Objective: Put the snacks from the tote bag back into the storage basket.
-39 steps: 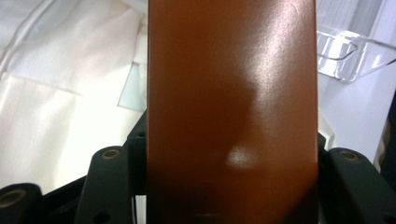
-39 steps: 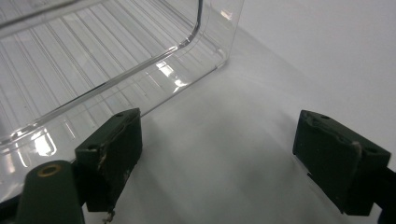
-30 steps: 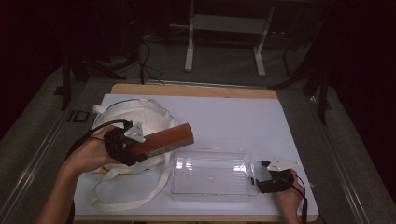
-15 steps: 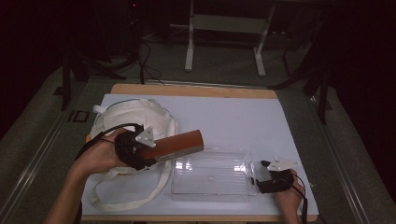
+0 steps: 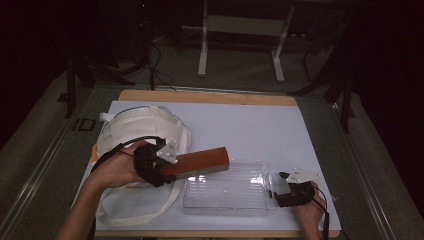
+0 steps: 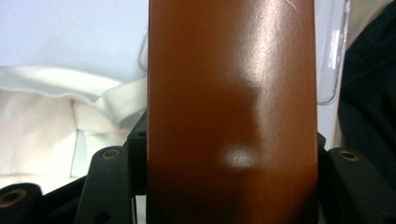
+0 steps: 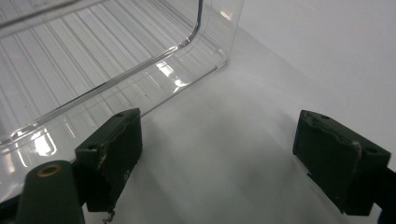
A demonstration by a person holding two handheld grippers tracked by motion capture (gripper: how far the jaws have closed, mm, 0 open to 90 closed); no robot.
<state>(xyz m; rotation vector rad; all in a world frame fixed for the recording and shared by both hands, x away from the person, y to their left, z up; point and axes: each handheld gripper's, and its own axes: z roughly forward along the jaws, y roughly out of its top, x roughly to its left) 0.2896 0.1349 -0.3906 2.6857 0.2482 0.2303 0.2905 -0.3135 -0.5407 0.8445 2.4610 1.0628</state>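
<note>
Above the near left part of the table (image 5: 300, 130), the left gripper (image 5: 167, 169) is clamped on one end of a long brown box (image 5: 202, 161), its jaws standing wide against the box's two sides; the free end reaches out over the near-left corner of a clear plastic tray (image 5: 227, 192). At the tray's right end the right gripper (image 5: 281, 186) sits low with its jaws spread and nothing between them, just beside the tray wall without gripping it. Risk, as judged: the box is held by one end only, so it could droop or twist in the grip and catch the tray rim, pushing the unheld light tray across the smooth sheet. A cloth bag (image 5: 142, 132) and its loose strap (image 5: 145, 212) lie beneath the left hand and could snag. Open room lies on the far half of the table; the tray's near edge sits close to the table's front edge.
</note>
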